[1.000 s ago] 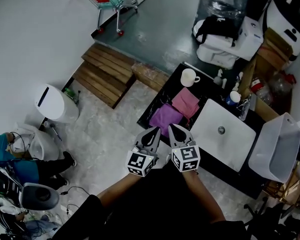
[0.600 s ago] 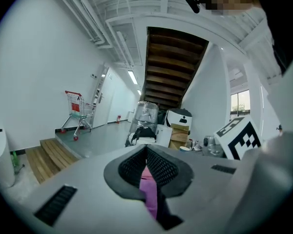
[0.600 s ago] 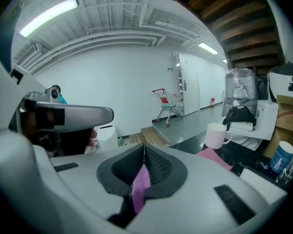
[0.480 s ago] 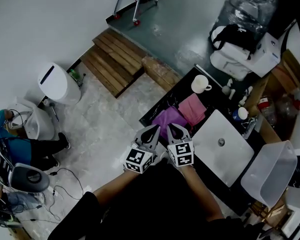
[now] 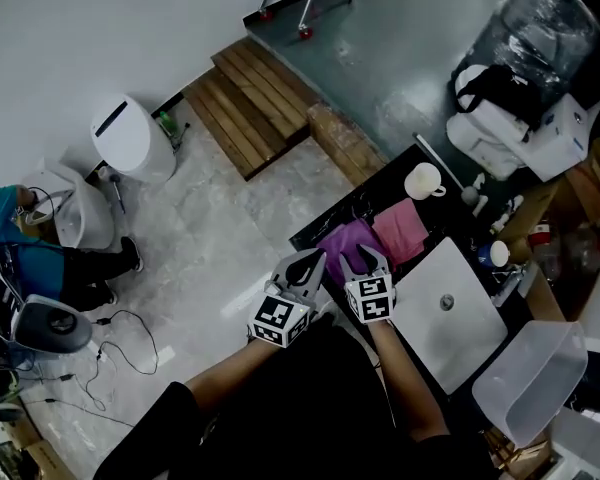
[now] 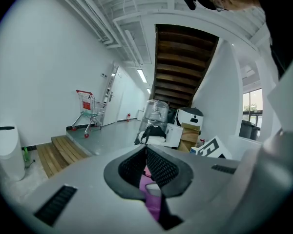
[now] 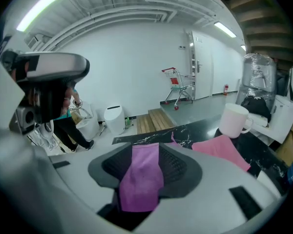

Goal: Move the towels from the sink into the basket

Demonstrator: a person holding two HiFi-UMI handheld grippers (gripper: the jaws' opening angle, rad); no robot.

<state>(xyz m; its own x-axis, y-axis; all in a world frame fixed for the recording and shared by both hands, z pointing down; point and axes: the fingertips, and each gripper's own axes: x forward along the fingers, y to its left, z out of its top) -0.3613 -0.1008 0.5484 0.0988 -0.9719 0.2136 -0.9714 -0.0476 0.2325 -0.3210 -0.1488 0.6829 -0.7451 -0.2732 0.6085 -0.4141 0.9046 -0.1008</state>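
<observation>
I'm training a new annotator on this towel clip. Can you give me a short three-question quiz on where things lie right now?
1. True or false: the purple towel lies in the sink.
2. Which stands nearest the pink towel? A) white mug B) basket C) shopping cart
3. How many towels lie on the black counter?

Key: 1. False, it lies on the counter beside the sink. 2. A. 3. Two.
</observation>
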